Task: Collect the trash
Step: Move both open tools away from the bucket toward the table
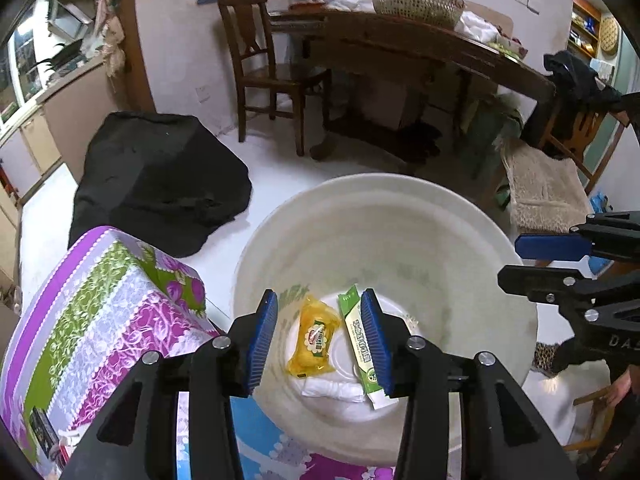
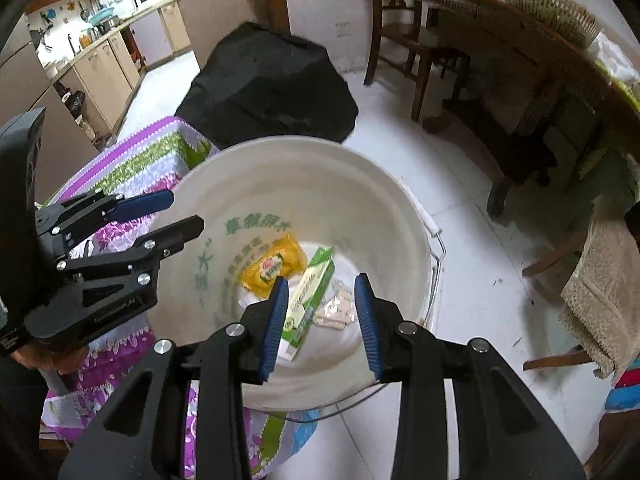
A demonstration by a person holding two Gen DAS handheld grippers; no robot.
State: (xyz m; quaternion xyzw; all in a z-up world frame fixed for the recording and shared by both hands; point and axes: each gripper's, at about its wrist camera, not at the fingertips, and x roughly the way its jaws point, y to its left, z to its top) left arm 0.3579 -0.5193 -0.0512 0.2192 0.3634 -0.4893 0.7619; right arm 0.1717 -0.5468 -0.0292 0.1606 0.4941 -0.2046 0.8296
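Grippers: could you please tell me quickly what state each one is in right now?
Left gripper: open, empty, above the bucket.
Right gripper: open, empty, above the same bucket.

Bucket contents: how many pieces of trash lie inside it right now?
4. Yellow packet at the bottom's left, green-and-white box beside it, clear blister pack right of the box, white crumpled piece below the packet. More may be hidden.

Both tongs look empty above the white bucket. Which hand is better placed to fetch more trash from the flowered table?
Probably left. The left tongs hang over the bucket right beside the flowered table. The right tongs sit at the bucket's opposite side, nearer the bare floor. Both are empty.
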